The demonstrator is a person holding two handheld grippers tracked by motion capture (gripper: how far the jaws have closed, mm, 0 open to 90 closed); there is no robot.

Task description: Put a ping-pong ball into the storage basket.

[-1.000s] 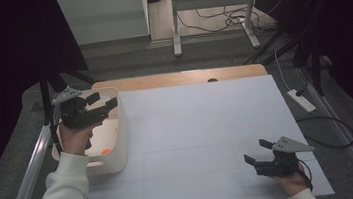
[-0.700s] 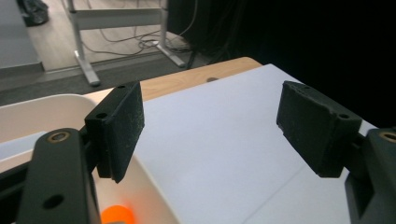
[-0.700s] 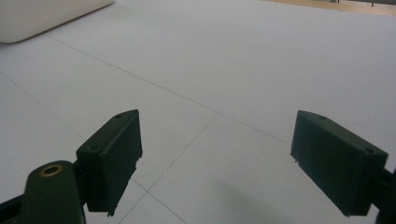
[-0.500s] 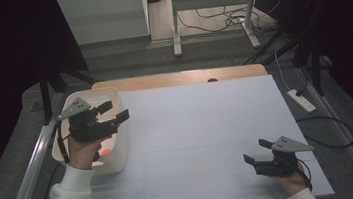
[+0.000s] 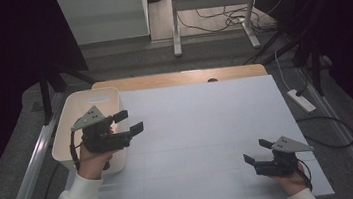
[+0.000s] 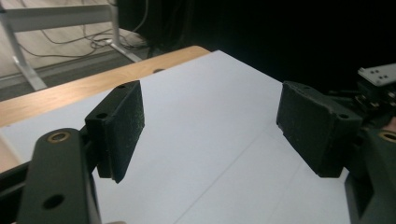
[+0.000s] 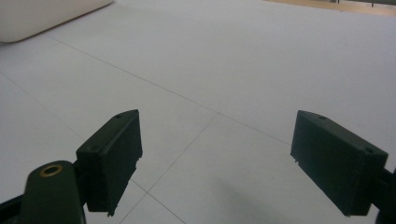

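Overall, white table surface (image 5: 203, 126) spans the high view. White bin (image 5: 92, 106) sits at its left edge. Left gripper (image 5: 129, 122) hangs over the bin's right rim — jaws apart, nothing between them. Right gripper (image 5: 256, 153) rests low near the table's front right — jaws wide, nothing held.

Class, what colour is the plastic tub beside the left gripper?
The tub is cream-white, clearest in the high view.

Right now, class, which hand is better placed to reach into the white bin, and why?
The left. The left gripper hangs open over the white bin's right rim, while the right gripper rests open, far across the white table sheet.
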